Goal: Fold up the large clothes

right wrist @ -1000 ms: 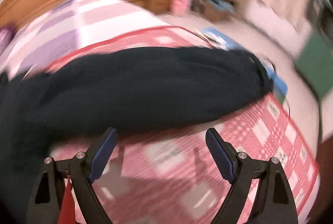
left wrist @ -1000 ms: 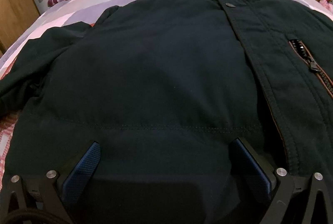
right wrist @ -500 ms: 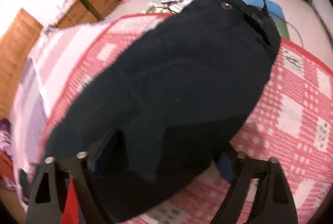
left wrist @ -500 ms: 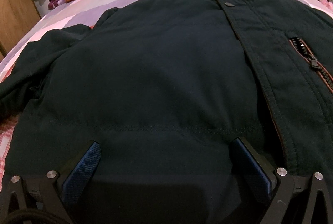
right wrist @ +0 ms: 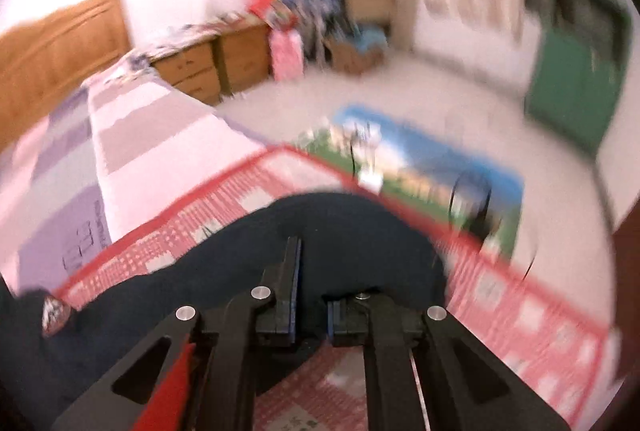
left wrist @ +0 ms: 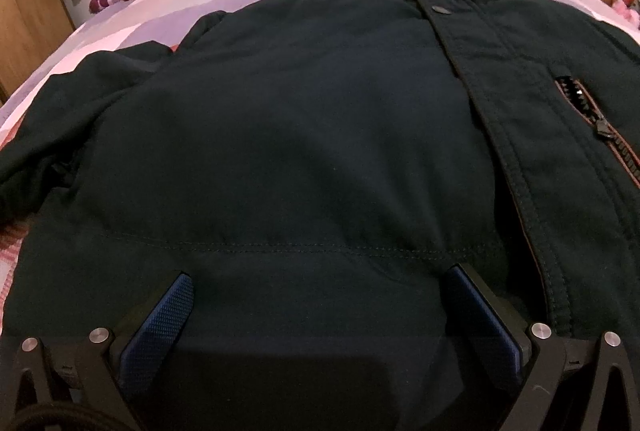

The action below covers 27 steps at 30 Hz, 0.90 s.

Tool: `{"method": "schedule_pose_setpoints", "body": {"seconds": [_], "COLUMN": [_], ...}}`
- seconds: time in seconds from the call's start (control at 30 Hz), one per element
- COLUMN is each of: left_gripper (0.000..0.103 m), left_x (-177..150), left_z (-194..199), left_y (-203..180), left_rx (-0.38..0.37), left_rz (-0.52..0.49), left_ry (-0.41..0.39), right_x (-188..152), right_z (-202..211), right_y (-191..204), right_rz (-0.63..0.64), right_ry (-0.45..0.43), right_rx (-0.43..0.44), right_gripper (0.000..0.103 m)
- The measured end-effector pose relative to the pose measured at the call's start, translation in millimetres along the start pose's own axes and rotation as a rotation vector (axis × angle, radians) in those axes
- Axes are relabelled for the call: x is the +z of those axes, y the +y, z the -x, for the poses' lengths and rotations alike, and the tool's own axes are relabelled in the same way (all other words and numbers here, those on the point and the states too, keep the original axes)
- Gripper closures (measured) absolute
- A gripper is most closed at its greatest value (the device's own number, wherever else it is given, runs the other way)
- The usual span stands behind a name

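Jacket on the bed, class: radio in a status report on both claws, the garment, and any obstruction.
Left claw open, over the jacket. Right claw just closed, shut on the jacket sleeve. Jacket front up, zipped. Nothing blocking the fold.

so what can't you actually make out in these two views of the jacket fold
- Left wrist view: the jacket runs off the right and bottom edges, so its hem and far sleeve are cut off. Whether the open left gripper touches the cloth is unclear.
- Right wrist view: motion blur smears the room. The right gripper has just closed on the jacket's sleeve; its own fingers hide where it pinches.
- Clutter on the drawers: too blurred to identify.
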<state>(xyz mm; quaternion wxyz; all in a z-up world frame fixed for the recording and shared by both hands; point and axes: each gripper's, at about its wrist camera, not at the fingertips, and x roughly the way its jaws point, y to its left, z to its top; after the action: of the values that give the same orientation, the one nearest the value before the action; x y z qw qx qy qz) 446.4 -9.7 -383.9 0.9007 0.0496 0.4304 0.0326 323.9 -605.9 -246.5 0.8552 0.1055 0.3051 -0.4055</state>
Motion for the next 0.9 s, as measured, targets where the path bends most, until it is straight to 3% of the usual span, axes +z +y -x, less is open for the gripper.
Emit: {"method": "schedule_pose_setpoints", "body": {"seconds": [0.2, 0.37, 0.43, 0.53, 0.63, 0.77, 0.9], "left_gripper": [0.000, 0.000, 0.000, 0.000, 0.000, 0.000, 0.000], "left_x": [10, 8, 7, 3, 0, -7, -15], "left_z": [18, 57, 64, 72, 77, 75, 69], "left_y": [9, 38, 51, 73, 91, 112, 123], "left_rx": [-0.066, -0.076, -0.074, -0.058, -0.033, -0.009, 0.001], "left_rz": [0.004, 0.002, 0.011, 0.021, 0.034, 0.056, 0.085], "left_ry": [0.044, 0.000, 0.001, 0.014, 0.008, 0.023, 0.041], "right_x": [9, -35, -68, -128, -193, -278, -307], "right_z": [89, 165, 195, 226, 240, 229, 228], "right_y": [98, 212, 262, 329, 382, 428, 425], "right_rz": [0.246, 0.496, 0.603, 0.765, 0.936, 1.170, 1.227], "right_ry": [-0.212, -0.352, -0.383, -0.384, -0.325, -0.177, -0.209], "right_rx": [0.060, 0.231, 0.327, 0.457, 0.556, 0.533, 0.489], "right_gripper": [0.094, 0.094, 0.094, 0.094, 0.094, 0.094, 0.091]}}
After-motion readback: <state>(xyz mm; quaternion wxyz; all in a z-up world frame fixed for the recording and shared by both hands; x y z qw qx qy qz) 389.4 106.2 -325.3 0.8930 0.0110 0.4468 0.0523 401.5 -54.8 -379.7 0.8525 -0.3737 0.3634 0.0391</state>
